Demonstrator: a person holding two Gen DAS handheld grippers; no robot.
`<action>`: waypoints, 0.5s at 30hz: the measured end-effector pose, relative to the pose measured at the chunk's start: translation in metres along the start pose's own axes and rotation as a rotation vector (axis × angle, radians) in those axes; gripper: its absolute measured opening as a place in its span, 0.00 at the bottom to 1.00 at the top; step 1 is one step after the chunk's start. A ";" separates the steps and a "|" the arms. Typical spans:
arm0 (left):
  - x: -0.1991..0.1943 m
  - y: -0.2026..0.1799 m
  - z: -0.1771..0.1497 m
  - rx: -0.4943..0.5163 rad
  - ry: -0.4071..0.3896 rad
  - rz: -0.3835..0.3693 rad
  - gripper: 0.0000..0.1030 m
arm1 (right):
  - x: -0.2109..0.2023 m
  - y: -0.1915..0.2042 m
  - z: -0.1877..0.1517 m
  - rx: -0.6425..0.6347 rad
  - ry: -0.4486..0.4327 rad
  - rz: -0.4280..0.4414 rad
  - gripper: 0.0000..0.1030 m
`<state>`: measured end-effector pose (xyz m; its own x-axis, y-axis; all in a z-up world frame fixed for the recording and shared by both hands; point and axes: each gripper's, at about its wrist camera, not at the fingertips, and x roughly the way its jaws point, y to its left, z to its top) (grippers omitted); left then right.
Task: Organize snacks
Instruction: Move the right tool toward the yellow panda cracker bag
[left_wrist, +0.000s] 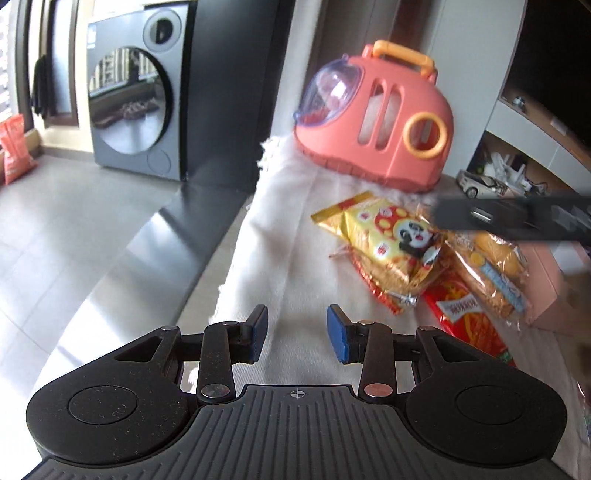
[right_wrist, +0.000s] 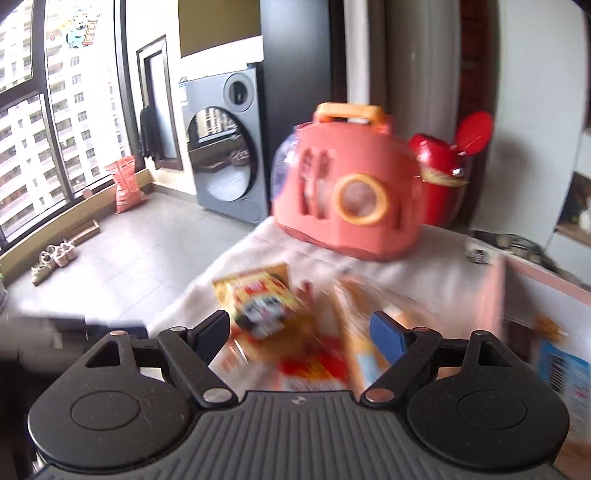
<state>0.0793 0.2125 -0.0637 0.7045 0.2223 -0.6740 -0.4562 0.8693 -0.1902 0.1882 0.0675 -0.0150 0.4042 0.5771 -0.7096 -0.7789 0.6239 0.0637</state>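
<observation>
Left wrist — gripper apart, empty

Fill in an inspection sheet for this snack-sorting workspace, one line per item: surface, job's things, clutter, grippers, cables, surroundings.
Surface: white cloth over the tabletop.
Job's things: yellow panda snack pack lying on a red snack packet; clear-wrapped bread pack beside them.
Clutter: pink toy carrier, toy car, red toy.
Grippers: left gripper open and empty; right gripper open above the snacks.
Cables: nothing seen.
Surroundings: washing machine, window.
</observation>
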 end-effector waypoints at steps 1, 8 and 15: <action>0.002 0.004 -0.001 -0.004 0.005 -0.007 0.39 | 0.018 0.006 0.009 -0.014 0.029 0.009 0.81; 0.003 0.025 -0.004 -0.038 -0.004 -0.065 0.38 | 0.079 0.021 0.010 -0.016 0.173 0.001 0.67; 0.004 0.025 -0.003 -0.050 -0.007 -0.093 0.38 | 0.004 0.020 -0.044 -0.082 0.193 0.032 0.59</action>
<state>0.0693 0.2336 -0.0736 0.7488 0.1447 -0.6468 -0.4152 0.8631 -0.2876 0.1532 0.0592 -0.0470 0.2859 0.4795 -0.8297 -0.8297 0.5571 0.0362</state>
